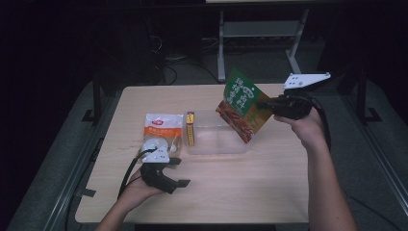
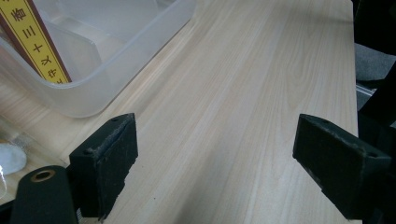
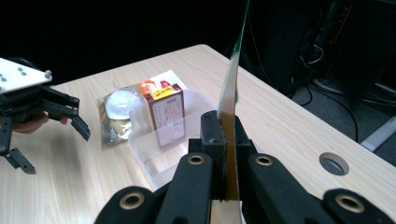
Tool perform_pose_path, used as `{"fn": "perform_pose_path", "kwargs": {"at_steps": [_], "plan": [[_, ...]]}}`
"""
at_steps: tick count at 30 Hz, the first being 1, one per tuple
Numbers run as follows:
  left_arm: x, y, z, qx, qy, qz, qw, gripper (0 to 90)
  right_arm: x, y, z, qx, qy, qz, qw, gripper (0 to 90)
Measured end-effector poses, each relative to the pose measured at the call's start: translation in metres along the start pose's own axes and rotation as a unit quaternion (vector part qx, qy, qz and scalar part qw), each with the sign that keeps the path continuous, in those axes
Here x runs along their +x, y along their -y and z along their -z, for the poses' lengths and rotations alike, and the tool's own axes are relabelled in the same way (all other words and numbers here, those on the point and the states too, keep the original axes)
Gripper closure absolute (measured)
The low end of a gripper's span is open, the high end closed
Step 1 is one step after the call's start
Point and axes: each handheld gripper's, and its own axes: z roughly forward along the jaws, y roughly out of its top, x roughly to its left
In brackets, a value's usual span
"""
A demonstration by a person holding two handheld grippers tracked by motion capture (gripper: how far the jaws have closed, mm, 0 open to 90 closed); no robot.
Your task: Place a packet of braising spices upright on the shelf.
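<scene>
Fingers (image 3: pixel 227 135) pinch green pouch (image 3: pixel 232 84) edge-on over tub (image 3: pixel 154 154)

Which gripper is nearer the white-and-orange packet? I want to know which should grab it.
Left. The left gripper hovers open at the white-and-orange packet's near edge; the right gripper holds a green packet beyond the clear tub.

Left gripper (image 1: pixel 176 172) low, jaws wide; right gripper (image 1: pixel 265 104) raised, jaws clamped
</scene>
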Motion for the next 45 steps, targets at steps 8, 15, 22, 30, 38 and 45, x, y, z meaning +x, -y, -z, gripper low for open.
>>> {"fn": "perform_pose_path", "kwargs": {"at_steps": [8,15,22,30,38,45], "plan": [[0.001,0.0,0.0,0.002,-0.001,-0.003,1.0,13.5,-0.001,0.004,-0.009,0.015,0.008,-0.003,0.9999,90.0],[0.002,0.0,0.001,0.002,-0.002,-0.002,1.0,13.5,-0.003,0.006,-0.011,0.012,0.013,-0.008,0.9998,90.0],[0.002,0.0,0.002,0.002,-0.004,-0.002,1.0,13.5,-0.005,0.009,-0.017,0.019,0.018,-0.013,0.9996,90.0],[0.003,0.001,0.002,0.004,-0.004,-0.002,1.0,13.5,-0.003,0.012,-0.028,0.034,0.022,-0.01,0.9991,90.0],[0.002,0.001,0.001,0.003,-0.002,0.004,1.0,13.5,-0.004,0.014,-0.035,0.047,0.024,-0.012,0.9985,90.0],[0.002,0.001,0.0,0.007,-0.002,0.003,1.0,13.5,-0.004,0.016,-0.041,0.054,0.025,-0.016,0.9981,89.8]]}}
